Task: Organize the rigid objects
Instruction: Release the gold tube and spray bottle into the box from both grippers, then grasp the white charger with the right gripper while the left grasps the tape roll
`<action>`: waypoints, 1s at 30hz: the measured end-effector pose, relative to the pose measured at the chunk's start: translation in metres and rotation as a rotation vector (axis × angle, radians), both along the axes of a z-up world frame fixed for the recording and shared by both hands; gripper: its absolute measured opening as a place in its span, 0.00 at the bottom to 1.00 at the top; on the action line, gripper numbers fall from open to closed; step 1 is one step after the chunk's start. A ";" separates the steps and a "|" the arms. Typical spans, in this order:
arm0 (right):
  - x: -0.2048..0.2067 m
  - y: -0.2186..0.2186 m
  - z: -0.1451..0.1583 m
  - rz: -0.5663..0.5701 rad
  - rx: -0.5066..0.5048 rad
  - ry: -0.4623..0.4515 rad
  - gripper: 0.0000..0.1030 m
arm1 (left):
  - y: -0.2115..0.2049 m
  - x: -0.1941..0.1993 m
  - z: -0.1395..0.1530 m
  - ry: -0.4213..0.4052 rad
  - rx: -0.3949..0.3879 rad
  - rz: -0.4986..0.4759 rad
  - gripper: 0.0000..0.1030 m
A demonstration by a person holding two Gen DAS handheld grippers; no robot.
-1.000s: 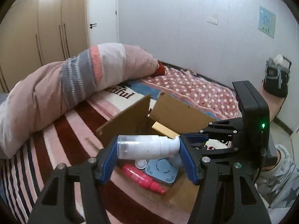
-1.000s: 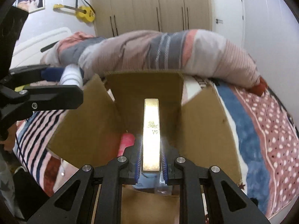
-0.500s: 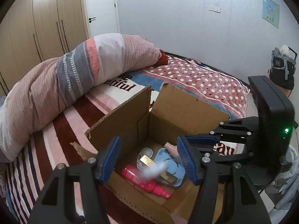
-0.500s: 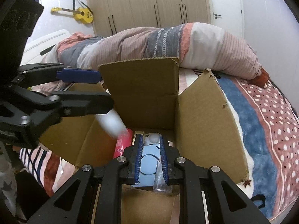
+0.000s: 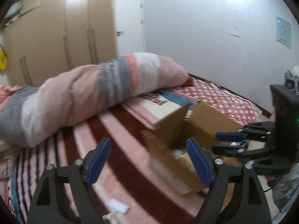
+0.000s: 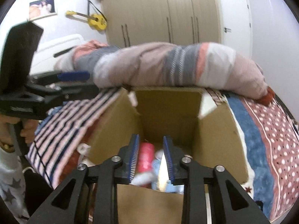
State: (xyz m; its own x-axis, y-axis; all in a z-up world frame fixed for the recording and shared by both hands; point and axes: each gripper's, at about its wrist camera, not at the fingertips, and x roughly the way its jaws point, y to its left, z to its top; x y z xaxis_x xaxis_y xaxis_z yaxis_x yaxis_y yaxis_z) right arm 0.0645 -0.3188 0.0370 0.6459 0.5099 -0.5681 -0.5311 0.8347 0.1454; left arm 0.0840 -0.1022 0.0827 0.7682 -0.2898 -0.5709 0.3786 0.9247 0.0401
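Observation:
An open cardboard box point(image 6: 214, 130) stands on the bed; it also shows in the left wrist view point(image 5: 203, 119). Inside lie a red bottle point(image 6: 146, 156), a white bottle point(image 6: 143, 179), a gold bar point(image 6: 162, 171) and a light blue item point(image 6: 172, 186). My right gripper point(image 6: 151, 158) is open and empty just above the box's near edge. My left gripper point(image 5: 149, 160) is open and empty, over the striped bedcover to the left of the box. It shows at the left of the right wrist view point(image 6: 72, 82).
A long rolled quilt point(image 5: 89, 93) lies across the bed behind the box. A striped and dotted bedcover point(image 5: 121, 149) covers the bed. Small white items point(image 5: 117, 208) lie near its front edge. Wardrobes point(image 6: 160, 16) and a door point(image 5: 129, 24) stand behind.
My left gripper let the white bottle fall into the box and swung left, away from it. My right gripper dropped the gold bar into the box and its jaws opened.

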 end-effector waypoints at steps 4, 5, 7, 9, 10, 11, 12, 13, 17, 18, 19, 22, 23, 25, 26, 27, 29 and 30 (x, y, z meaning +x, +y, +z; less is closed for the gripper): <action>-0.019 0.033 0.021 0.090 0.039 -0.043 0.23 | 0.049 -0.018 -0.007 -0.010 0.014 0.092 0.86; -0.025 0.044 0.025 0.116 0.038 -0.059 0.23 | 0.060 -0.021 -0.011 -0.003 0.010 0.111 0.86; -0.034 0.067 0.030 0.159 0.025 -0.078 0.23 | 0.083 -0.028 -0.025 0.021 0.002 0.144 0.86; -0.040 0.091 0.029 0.220 0.026 -0.067 0.23 | 0.105 -0.034 -0.042 0.045 0.002 0.179 0.86; -0.043 0.105 0.026 0.257 0.023 -0.053 0.23 | 0.117 -0.037 -0.054 0.062 0.005 0.199 0.86; -0.045 0.119 0.022 0.284 0.013 -0.039 0.23 | 0.124 -0.039 -0.063 0.075 0.007 0.209 0.86; -0.047 0.133 0.015 0.305 -0.008 -0.027 0.23 | 0.133 -0.040 -0.076 0.094 0.009 0.218 0.86; -0.049 0.144 0.008 0.318 -0.027 -0.018 0.23 | 0.138 -0.040 -0.085 0.109 0.013 0.222 0.86; -0.047 0.182 -0.031 0.360 -0.100 0.067 0.23 | 0.161 -0.043 -0.130 0.171 0.023 0.242 0.86; -0.043 0.191 -0.044 0.361 -0.117 0.099 0.23 | 0.166 -0.042 -0.141 0.187 0.009 0.232 0.86; -0.040 0.194 -0.054 0.357 -0.130 0.118 0.23 | 0.168 -0.040 -0.147 0.198 -0.004 0.218 0.86; -0.027 0.206 -0.084 0.319 -0.196 0.145 0.26 | 0.174 -0.039 -0.169 0.233 -0.078 0.147 0.86; -0.023 0.210 -0.096 0.301 -0.224 0.149 0.27 | 0.172 -0.038 -0.173 0.237 -0.084 0.141 0.86; -0.011 0.216 -0.117 0.278 -0.261 0.170 0.29 | 0.168 -0.035 -0.182 0.246 -0.066 0.143 0.86; -0.004 0.217 -0.128 0.268 -0.276 0.186 0.29 | 0.166 -0.034 -0.186 0.251 -0.059 0.138 0.85; 0.003 0.217 -0.139 0.259 -0.291 0.200 0.29 | 0.163 -0.032 -0.189 0.255 -0.060 0.128 0.85; 0.012 0.219 -0.152 0.239 -0.312 0.203 0.29 | 0.159 -0.031 -0.195 0.272 -0.077 0.093 0.81; 0.017 0.220 -0.158 0.235 -0.317 0.198 0.29 | 0.157 -0.030 -0.197 0.278 -0.083 0.078 0.80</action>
